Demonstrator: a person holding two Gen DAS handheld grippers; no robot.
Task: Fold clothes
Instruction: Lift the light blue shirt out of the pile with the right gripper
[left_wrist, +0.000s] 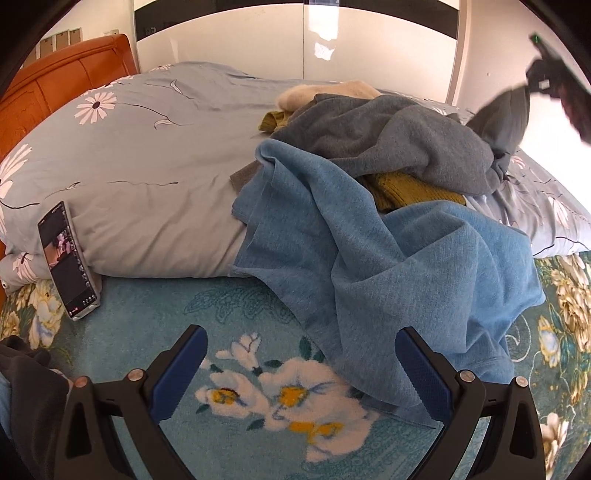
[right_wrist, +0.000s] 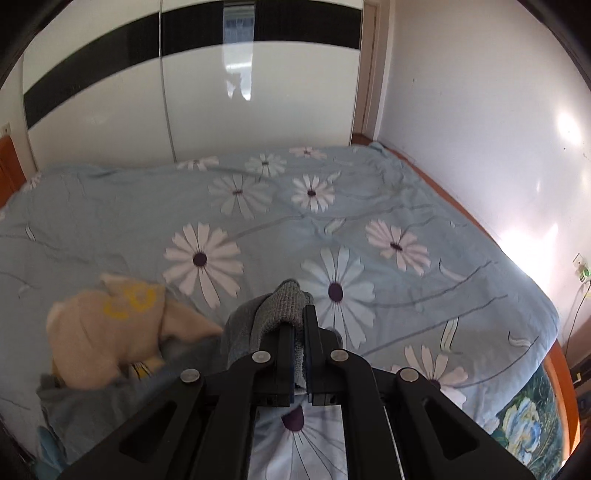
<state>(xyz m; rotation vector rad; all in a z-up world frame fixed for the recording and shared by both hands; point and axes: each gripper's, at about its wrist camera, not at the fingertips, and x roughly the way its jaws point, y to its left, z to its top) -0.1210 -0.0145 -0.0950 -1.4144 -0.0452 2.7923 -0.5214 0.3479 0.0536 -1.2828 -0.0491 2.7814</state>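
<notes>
A pile of clothes lies on the bed: a light blue garment (left_wrist: 388, 266) spills toward me, a grey garment (left_wrist: 399, 140) lies on top, a mustard knit (left_wrist: 413, 190) shows beneath, and a cream garment (left_wrist: 325, 94) lies behind. My left gripper (left_wrist: 299, 365) is open and empty, low over the floral blanket, just left of the blue garment's edge. My right gripper (right_wrist: 300, 325) is shut on a corner of the grey garment (right_wrist: 280, 306) and holds it lifted above the pile; it also shows in the left wrist view (left_wrist: 543, 79). The cream garment (right_wrist: 110, 332) lies lower left.
A grey daisy-print duvet (left_wrist: 147, 147) covers the bed's far side. A phone (left_wrist: 68, 258) leans against its fold at left. A teal floral blanket (left_wrist: 240, 317) lies in front. An orange headboard (left_wrist: 55, 88), a white wardrobe (right_wrist: 184, 92) and a wall (right_wrist: 480, 129) surround the bed.
</notes>
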